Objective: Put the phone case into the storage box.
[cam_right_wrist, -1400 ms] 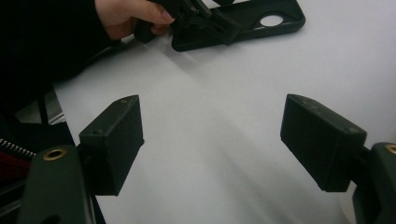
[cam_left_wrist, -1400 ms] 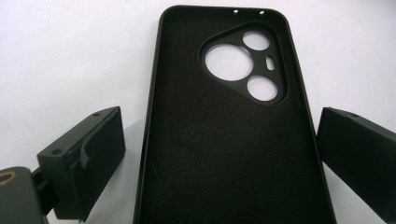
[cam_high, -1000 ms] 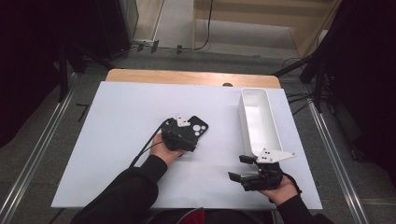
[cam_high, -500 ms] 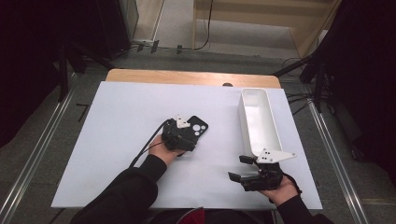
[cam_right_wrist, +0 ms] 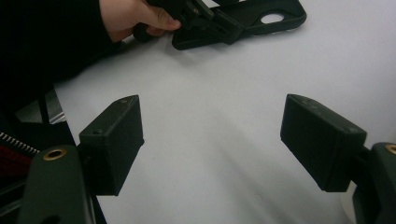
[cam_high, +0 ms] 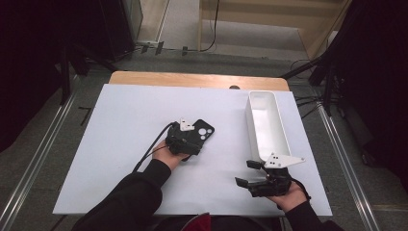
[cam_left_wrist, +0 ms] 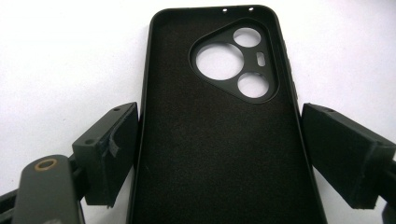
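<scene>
the black phone case [cam_left_wrist: 219, 135] lies mid-worktop, inside up, light, thin and bendy. the left tongs [cam_left_wrist: 219, 154] have just been closing across its long edges, barely touching. the right tongs [cam_right_wrist: 212, 140] gape empty, near right.

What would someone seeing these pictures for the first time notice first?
Probably the black phone case lying hollow side up mid-table, its edges between the jaws of the left hand-held gripper, which have just been closing around it. Next, the long white tray at the right edge of the white table, with the right hand-held gripper open and empty just below it.
</scene>
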Demonstrator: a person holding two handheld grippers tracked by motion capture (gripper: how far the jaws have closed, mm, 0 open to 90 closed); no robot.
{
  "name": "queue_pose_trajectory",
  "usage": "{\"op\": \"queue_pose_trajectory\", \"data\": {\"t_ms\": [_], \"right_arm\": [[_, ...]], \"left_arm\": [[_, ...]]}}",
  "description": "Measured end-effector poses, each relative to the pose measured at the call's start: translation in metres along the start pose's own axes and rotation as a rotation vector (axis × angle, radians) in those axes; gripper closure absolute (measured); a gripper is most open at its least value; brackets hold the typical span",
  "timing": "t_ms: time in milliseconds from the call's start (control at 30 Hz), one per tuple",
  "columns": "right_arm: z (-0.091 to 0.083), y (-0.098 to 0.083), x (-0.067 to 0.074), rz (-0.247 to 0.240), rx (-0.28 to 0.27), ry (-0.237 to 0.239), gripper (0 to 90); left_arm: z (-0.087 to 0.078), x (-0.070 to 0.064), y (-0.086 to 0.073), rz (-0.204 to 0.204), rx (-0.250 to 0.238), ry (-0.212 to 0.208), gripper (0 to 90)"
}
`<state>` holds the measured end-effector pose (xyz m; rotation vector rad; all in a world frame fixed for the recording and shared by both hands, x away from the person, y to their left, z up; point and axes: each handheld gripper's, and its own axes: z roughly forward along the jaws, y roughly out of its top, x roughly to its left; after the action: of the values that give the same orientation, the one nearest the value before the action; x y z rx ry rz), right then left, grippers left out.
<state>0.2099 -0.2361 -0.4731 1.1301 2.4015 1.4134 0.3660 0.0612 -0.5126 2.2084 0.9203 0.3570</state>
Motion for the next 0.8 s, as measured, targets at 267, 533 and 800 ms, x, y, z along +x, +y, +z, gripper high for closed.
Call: {"op": "queue_pose_trajectory", "data": {"t_ms": [267, 533, 800], "right_arm": [[0.0, 0.0, 0.0, 0.002, -0.004, 0.0, 19.9], [0.0, 0.0, 0.0, 0.01, -0.002, 0.006, 19.9], [0.0, 0.001, -0.001, 0.033, 0.016, 0.018, 19.9]], "left_arm": [[-0.004, 0.007, 0.002, -0.058, -0.015, -0.048, 14.8], [-0.016, 0.012, 0.008, -0.132, -0.08, -0.109, 14.8], [-0.025, 0.014, 0.011, -0.175, -0.119, -0.147, 14.7]]}}
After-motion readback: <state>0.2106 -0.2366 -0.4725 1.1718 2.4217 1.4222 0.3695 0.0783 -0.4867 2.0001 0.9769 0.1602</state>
